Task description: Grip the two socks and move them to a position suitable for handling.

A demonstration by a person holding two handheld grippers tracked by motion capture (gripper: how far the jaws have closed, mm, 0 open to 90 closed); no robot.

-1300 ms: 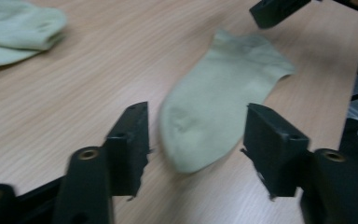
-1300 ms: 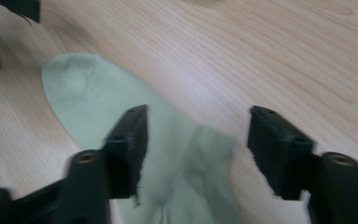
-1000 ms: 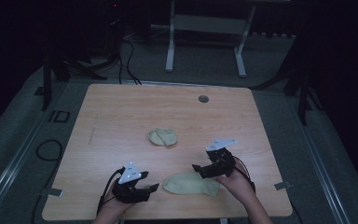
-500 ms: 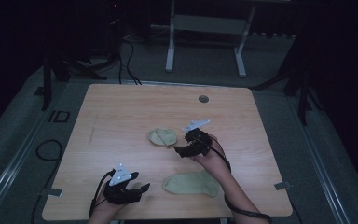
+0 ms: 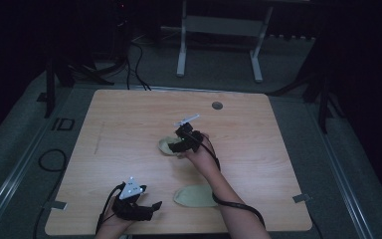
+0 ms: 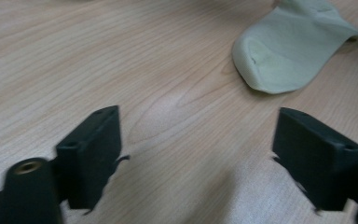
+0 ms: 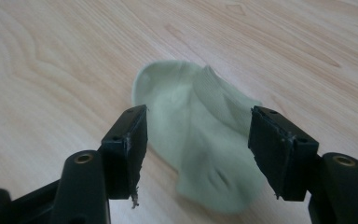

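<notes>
Socks, two pale green ones, lie on my worktop. The far sock (image 5: pixel 168 146) sits near the middle of the worktop, and my right tongs (image 5: pixel 175 148) are over it, reached in from the near edge with the forearm stretched across. In the right gripper view that sock (image 7: pixel 200 140) lies flat on the wood between the two black jaws, toe end away from me. The jaws have just been closing, yet they stand apart with the sock between them, and I see wood on either side between the pads and the cloth, so nothing is gripped. Whether the tips touch the cloth I cannot quite tell, since the sock's near end is blurred.

The near sock (image 5: pixel 195 195) lies close to the near edge, about halfway along it, with my right forearm passing just beside it. My left tongs (image 5: pixel 153 206) rest near the near-left corner, pointing toward that sock and well short of it. In the left gripper view the jaws have just been opening and now stand wide with only bare worktop (image 6: pixel 121 70) between them; the near sock (image 6: pixel 289 51) lies beyond the right jaw, untouched.
</notes>
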